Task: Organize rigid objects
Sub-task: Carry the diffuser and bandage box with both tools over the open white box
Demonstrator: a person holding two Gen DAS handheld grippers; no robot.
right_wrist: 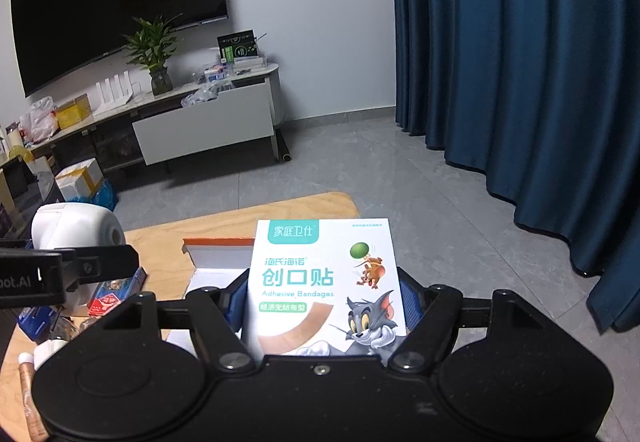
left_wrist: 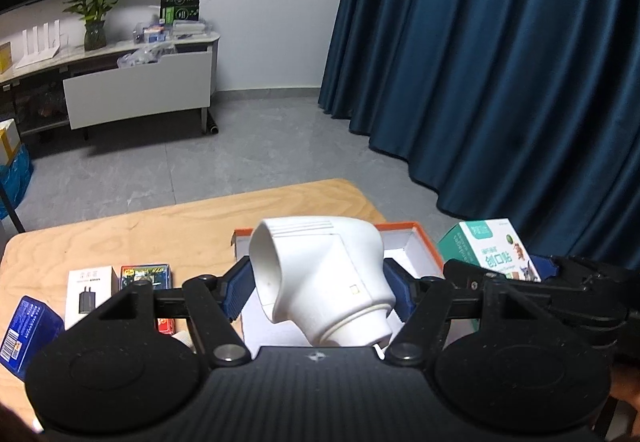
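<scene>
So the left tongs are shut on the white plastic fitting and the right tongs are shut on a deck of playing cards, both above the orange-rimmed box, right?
Not quite. The right tongs are shut on an adhesive bandage box, not cards, as the right wrist view shows. The left tongs do hold the white plastic fitting, both above the orange-rimmed box.

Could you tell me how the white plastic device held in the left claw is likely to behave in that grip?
The white plastic device looks like a stiff moulded shell, so it probably will not flex. Its sides are rounded and smooth where the left claw clamps it, so it may slip or twist. Set down on the table, that curved body could rock or roll.
</scene>
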